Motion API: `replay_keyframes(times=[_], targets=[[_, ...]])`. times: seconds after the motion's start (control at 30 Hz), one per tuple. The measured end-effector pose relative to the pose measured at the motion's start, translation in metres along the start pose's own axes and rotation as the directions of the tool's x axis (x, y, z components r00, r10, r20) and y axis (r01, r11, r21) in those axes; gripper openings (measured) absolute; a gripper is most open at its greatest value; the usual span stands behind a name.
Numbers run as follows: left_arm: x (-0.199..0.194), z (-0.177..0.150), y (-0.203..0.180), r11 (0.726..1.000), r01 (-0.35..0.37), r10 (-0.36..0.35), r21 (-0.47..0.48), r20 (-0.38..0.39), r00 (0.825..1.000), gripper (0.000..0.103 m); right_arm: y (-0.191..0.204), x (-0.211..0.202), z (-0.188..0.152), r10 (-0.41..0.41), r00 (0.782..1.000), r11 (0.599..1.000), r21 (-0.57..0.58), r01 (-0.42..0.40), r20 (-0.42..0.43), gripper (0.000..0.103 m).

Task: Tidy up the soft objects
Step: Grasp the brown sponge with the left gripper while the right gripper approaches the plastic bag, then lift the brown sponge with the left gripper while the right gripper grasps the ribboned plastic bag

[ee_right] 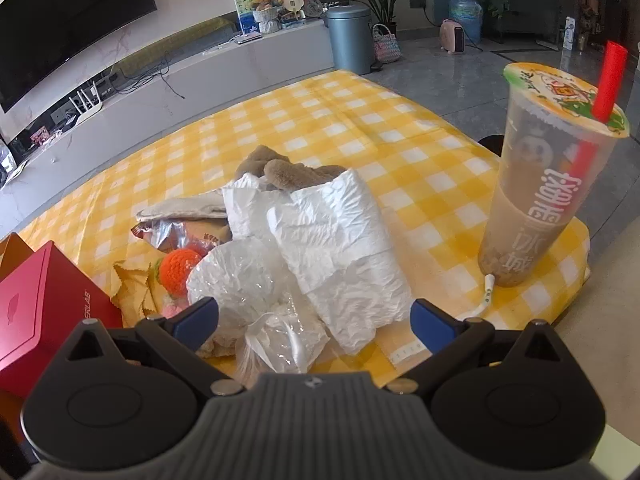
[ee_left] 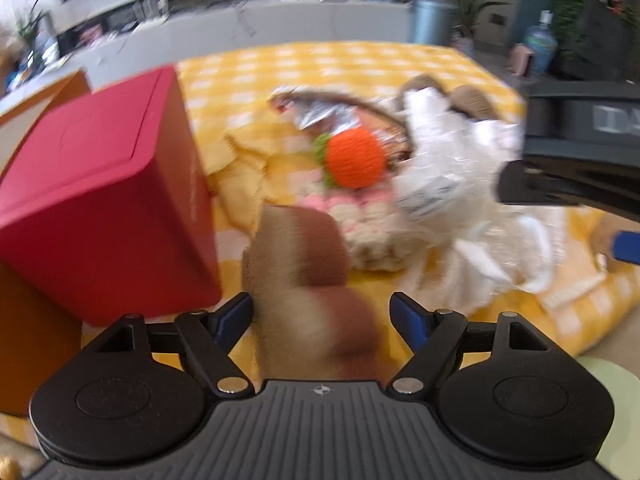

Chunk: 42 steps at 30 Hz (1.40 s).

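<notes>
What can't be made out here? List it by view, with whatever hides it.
- Left wrist view: motion blur smears the brown plush between the open left gripper; contact is unclear.
- Left wrist view: the right gripper is cut off by the frame's edge.
- Right wrist view: the white plastic bag covers most of the grey-brown plush.
- Right wrist view: the red box is cut off by the frame's edge and the gripper body.

The left wrist view sits low and close over the yellow checked tablecloth [ee_left: 360,60], looking forward between the left gripper [ee_left: 322,316] fingers, blurred, with the red box [ee_left: 96,196] near on its left. The right wrist view looks from higher and further right, sharp, down across the same cloth toward the TV wall, a bubble tea cup [ee_right: 548,184] at its right. Both share the orange knitted ball [ee_left: 354,158], the white plastic bags [ee_right: 336,248] and the red box.
</notes>
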<state>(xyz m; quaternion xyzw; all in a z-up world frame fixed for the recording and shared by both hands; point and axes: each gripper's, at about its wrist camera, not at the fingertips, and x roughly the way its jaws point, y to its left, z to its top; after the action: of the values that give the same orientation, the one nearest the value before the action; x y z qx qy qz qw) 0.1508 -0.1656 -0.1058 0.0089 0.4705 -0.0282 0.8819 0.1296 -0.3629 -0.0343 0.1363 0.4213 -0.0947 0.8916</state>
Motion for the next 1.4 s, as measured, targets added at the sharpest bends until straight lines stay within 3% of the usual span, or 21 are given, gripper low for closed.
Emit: replay_keyframes(times=[0.07,0.13,0.3,0.37,0.63,0.8,1.0,1.13,1.33,1.4], targets=[[0.008,0.001,0.008,0.999,0.002,-0.005,-0.05,-0.053,0.999,0.09,0.002,0.001,0.0,-0.001,1.0,1.0,-0.008,0.001,-0.003,0.1],[0.012,-0.001,0.018,0.993,0.049,-0.057,-0.107,-0.074,0.996,0.087,0.003,0.001,0.0,0.002,1.0,1.0,-0.01,-0.002,0.0,0.1],[0.004,-0.006,0.03,0.986,0.059,-0.067,-0.153,-0.048,0.997,0.044,0.002,-0.001,-0.001,-0.004,1.0,1.0,-0.008,0.004,0.009,0.1],[0.0,-0.009,0.035,0.984,0.076,-0.084,-0.16,-0.046,0.995,0.038,0.001,-0.001,0.0,-0.007,1.0,1.0,-0.006,0.007,0.01,0.1],[-0.024,-0.011,0.033,0.991,0.113,-0.11,-0.07,0.044,0.993,0.036,0.004,0.001,-0.001,-0.014,1.0,1.0,-0.019,0.014,0.013,0.1],[-0.045,-0.011,0.033,0.984,0.176,-0.174,-0.01,0.082,0.981,0.036,0.005,0.001,-0.001,-0.011,1.0,1.0,-0.025,0.011,0.015,0.1],[-0.067,-0.009,0.039,0.975,0.224,-0.221,-0.008,0.128,0.967,0.036,0.01,0.004,0.0,0.026,1.0,0.998,-0.052,-0.026,0.012,0.1],[-0.072,-0.007,0.047,0.97,0.241,-0.235,-0.03,0.137,0.962,0.036,0.03,0.014,0.0,0.068,0.998,0.987,-0.144,-0.069,-0.009,0.1],[-0.074,-0.004,0.06,0.967,0.241,-0.229,-0.08,0.138,0.964,0.036,0.058,0.05,-0.001,-0.037,0.994,0.958,-0.287,0.007,-0.101,0.1],[-0.075,-0.003,0.063,0.965,0.247,-0.233,-0.09,0.138,0.963,0.036,0.06,0.057,-0.004,-0.037,0.99,0.954,-0.299,-0.005,-0.135,0.091]])
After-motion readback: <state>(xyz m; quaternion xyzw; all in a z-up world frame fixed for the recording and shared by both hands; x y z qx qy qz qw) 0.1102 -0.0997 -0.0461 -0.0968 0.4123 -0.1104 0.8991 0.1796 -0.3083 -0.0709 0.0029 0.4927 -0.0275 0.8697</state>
